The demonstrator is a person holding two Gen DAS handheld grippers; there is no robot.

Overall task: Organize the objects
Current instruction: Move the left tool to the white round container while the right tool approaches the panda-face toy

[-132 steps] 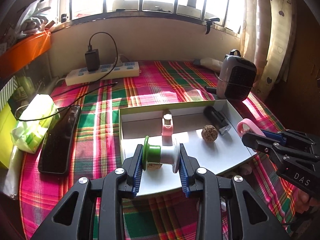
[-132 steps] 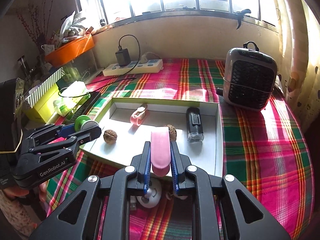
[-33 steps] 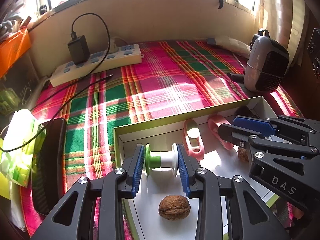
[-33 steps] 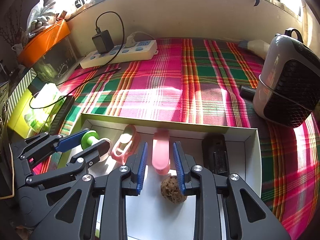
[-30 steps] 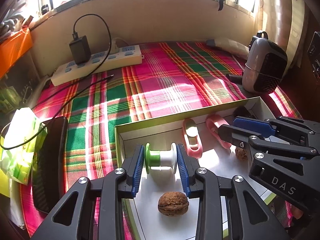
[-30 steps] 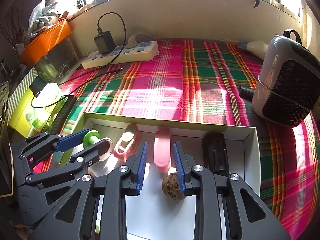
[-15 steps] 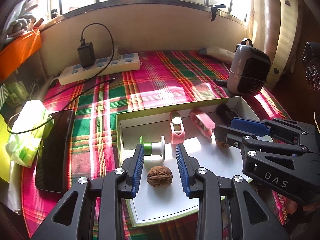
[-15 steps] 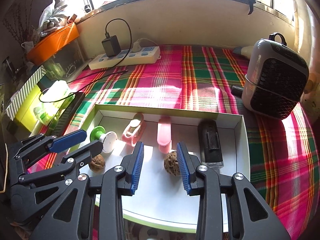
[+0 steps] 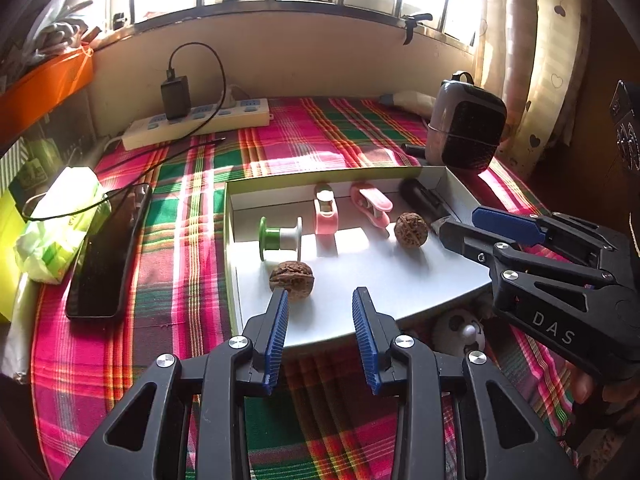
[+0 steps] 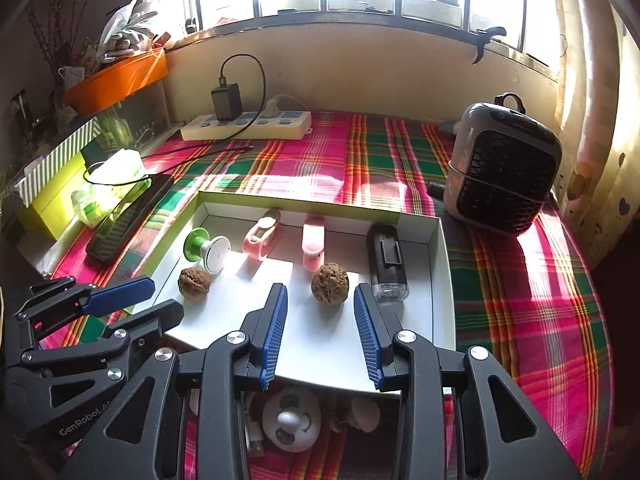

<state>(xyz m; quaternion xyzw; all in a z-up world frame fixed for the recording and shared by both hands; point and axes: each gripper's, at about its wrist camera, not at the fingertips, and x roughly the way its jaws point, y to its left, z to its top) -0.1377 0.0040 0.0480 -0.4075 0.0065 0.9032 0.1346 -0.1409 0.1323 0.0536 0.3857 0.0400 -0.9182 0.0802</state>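
Observation:
A shallow white box (image 9: 400,280) (image 10: 442,280) lies on the plaid cloth. In it are a green and white spool (image 9: 280,238) (image 10: 206,250), two pink clips (image 9: 326,214) (image 9: 372,204) (image 10: 260,238) (image 10: 313,246), two walnuts (image 9: 292,275) (image 9: 411,229) (image 10: 194,283) (image 10: 330,282) and a black device (image 9: 424,200) (image 10: 387,262). My left gripper (image 9: 320,300) (image 10: 132,300) is open and empty at the box's near edge. My right gripper (image 10: 319,298) (image 9: 476,228) is open and empty, just short of a walnut.
A small fan heater (image 9: 466,136) (image 10: 504,164) stands at the right. A power strip with charger (image 9: 196,118) (image 10: 246,124), a phone (image 9: 106,248) (image 10: 128,218) and a green tissue pack (image 9: 60,220) lie to the left. A white panda toy (image 10: 292,420) (image 9: 460,330) lies under the box's near edge.
Both grippers let go: the spool and the pink clip now rest in the box. Both grippers have opened and drawn back toward the box's near edge.

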